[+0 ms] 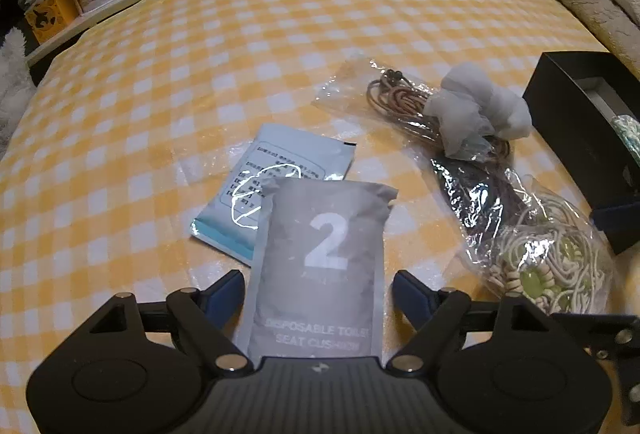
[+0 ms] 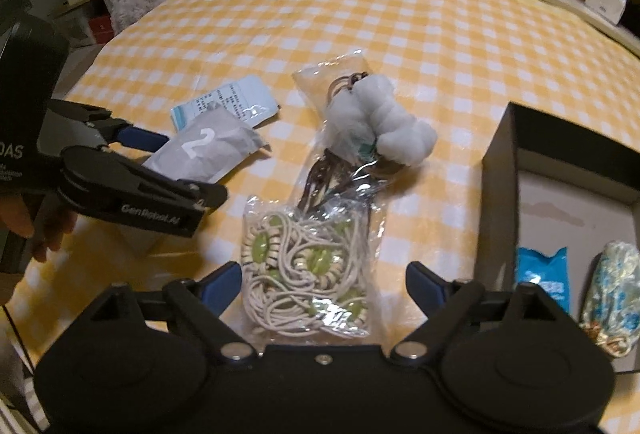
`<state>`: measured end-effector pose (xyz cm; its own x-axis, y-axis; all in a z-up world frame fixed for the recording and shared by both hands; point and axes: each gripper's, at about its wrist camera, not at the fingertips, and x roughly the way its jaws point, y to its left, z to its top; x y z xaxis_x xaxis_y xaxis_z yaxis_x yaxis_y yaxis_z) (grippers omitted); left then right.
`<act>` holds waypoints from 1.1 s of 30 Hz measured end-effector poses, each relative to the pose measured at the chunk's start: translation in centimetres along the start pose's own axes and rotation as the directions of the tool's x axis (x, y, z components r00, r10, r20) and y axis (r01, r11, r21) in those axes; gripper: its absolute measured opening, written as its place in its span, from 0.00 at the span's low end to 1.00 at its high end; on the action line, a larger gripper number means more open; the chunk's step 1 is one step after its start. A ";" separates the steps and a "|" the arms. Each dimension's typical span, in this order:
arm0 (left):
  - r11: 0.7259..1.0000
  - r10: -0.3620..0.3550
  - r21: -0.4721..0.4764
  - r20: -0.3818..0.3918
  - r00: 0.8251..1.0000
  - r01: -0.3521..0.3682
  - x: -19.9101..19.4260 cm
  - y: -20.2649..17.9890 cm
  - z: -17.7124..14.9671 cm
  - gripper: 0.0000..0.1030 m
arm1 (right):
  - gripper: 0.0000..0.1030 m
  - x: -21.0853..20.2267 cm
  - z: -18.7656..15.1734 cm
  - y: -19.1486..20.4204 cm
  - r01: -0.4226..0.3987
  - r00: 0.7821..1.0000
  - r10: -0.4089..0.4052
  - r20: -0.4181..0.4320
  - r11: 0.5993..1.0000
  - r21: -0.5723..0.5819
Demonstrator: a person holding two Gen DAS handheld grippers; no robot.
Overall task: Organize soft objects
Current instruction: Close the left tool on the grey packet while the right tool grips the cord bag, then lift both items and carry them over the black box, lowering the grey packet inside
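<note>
Glossy plastic bag, matt pouch

numbered packet lying on printed sachet | bead bag lying right of them | cotton wad sitting behind bead bag, on cord bag | box sitting far right

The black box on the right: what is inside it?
In the black box lie a blue packet and a blue-and-gold patterned pouch. The rest of its inside falls outside the frame.
</note>
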<state>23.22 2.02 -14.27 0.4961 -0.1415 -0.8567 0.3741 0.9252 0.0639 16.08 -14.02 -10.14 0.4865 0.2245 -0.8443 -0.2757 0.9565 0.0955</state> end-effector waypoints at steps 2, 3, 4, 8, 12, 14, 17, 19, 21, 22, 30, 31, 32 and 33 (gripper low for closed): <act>1.000 -0.010 0.003 0.001 1.000 0.010 -0.1 0.0 0.1 0.67 | 0.87 0.4 0.0 0.2 -0.001 1.000 0.001 -0.010 1.000 -0.006; 1.000 -0.013 0.003 -0.001 1.000 0.013 -0.2 -0.1 0.1 0.64 | 0.87 0.8 0.0 0.3 -0.003 1.000 0.003 -0.016 1.000 -0.009; 1.000 -0.011 0.003 -0.001 1.000 0.011 -0.3 -0.1 0.1 0.60 | 0.87 1.0 0.1 0.4 -0.005 1.000 0.004 -0.023 1.000 -0.011; 0.999 -0.024 -0.027 0.005 1.000 0.024 -1.0 -0.1 0.1 0.55 | 0.86 1.6 0.0 0.5 -0.014 0.999 0.013 -0.040 1.000 -0.016; 0.999 -0.023 -0.038 0.012 1.000 0.024 -1.4 -0.3 -0.2 0.53 | 0.81 1.9 0.0 0.5 -0.013 0.999 0.012 -0.048 1.000 -0.025; 0.999 -0.020 -0.042 0.016 1.000 0.021 -1.6 -0.3 -0.4 0.53 | 0.79 1.9 -0.1 0.5 -0.020 0.998 0.018 -0.053 0.999 -0.035; 0.998 -0.023 -0.063 0.033 0.999 0.025 -2.4 -0.3 -0.5 0.51 | 0.73 1.9 -0.2 0.9 -0.011 0.999 0.007 -0.048 0.997 -0.079; 0.996 -0.025 -0.079 0.046 0.999 0.028 -3.0 -0.2 -0.5 0.50 | 0.65 1.8 -0.2 1.1 -0.011 0.999 0.007 -0.045 0.996 -0.092; 0.995 -0.017 -0.094 0.055 0.998 0.022 -3.5 -0.1 -0.6 0.49 | 0.59 1.7 0.0 0.9 -0.023 0.999 0.019 -0.041 0.996 -0.087; 0.995 -0.015 -0.102 0.061 0.998 0.021 -3.7 0.0 -0.6 0.49 | 0.56 1.6 0.1 0.8 -0.029 0.999 0.026 -0.038 0.996 -0.079; 0.991 0.006 -0.132 0.091 0.996 0.006 -5.2 0.1 -1.1 0.45 | 0.49 0.0 0.3 0.0 -0.022 1.000 0.022 0.016 0.999 -0.042; 0.991 0.002 -0.135 0.095 0.995 0.011 -5.5 0.1 -1.1 0.45 | 0.49 -0.3 0.4 -0.1 -0.020 0.999 0.021 0.025 0.999 -0.038; 0.990 -0.002 -0.137 0.101 0.995 0.016 -5.8 0.0 -1.1 0.45 | 0.49 -0.6 0.4 -0.1 -0.018 0.999 0.019 0.035 0.999 -0.035; 0.990 -0.003 -0.138 0.108 0.994 0.018 -6.2 0.0 -1.1 0.45 | 0.49 -1.0 0.4 -0.3 -0.017 0.999 0.019 0.045 0.999 -0.034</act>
<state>19.30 3.27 -9.53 0.5763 -0.1814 -0.7969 0.2713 0.9622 -0.0229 16.06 -14.43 -9.12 0.5179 0.2505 -0.8180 -0.3124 0.9455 0.0918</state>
